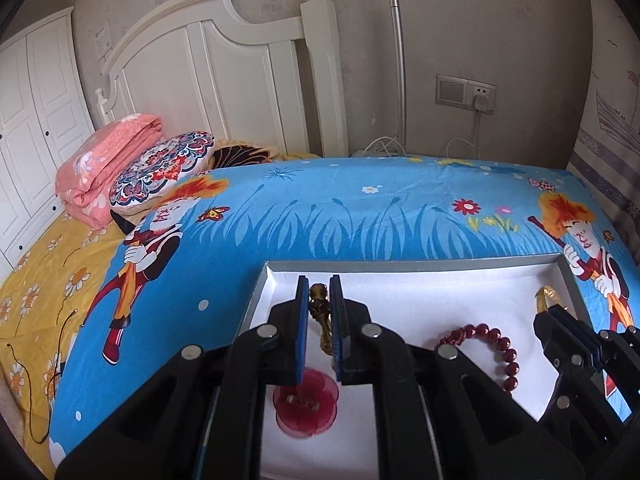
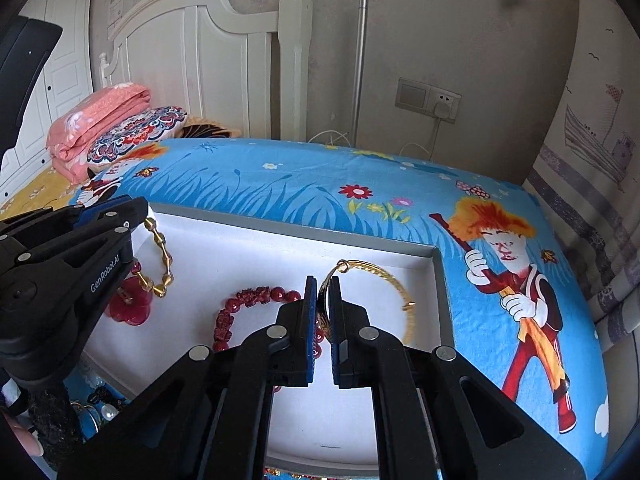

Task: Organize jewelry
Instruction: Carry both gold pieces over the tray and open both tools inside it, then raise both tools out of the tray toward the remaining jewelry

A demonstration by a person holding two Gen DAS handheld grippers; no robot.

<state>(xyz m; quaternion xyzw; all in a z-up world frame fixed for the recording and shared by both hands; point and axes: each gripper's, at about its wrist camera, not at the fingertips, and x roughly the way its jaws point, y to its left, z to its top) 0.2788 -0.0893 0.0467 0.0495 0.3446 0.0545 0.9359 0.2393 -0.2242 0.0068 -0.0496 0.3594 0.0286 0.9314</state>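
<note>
We are pinching a gold chain bracelet (image 1: 320, 320) between the pads of our left gripper (image 1: 319, 292), the jaws standing almost closed on it — the links are running up through the narrow gap and poking out just past the fingertips. From the right wrist view the same chain (image 2: 160, 258) is hanging in a loop from the left gripper (image 2: 138, 216) over the left end of the white tray (image 2: 438, 280).

Our right gripper (image 2: 323, 294) is likewise nearly closed, its blue pads clamping the near side of a gold bangle (image 2: 374, 270); the rest of the hoop is arching away beyond the fingertips toward the tray's right wall. In the left wrist view only a gold tip of that bangle (image 1: 547, 298) is showing ahead of the right gripper (image 1: 560, 316).

Lying on the tray floor, a red bead bracelet (image 2: 256, 298) is sitting just left of the right fingers, and a red flower brooch (image 1: 306, 402) is resting below the left gripper's pads.

On the side of the left gripper we are reading "GenRobot.AI" in white letters.

The tray is sitting on a blue cartoon bedsheet (image 1: 340, 216), with a pink folded quilt (image 1: 108, 156) and a patterned cushion (image 1: 160, 168) near the white headboard (image 1: 208, 68).
</note>
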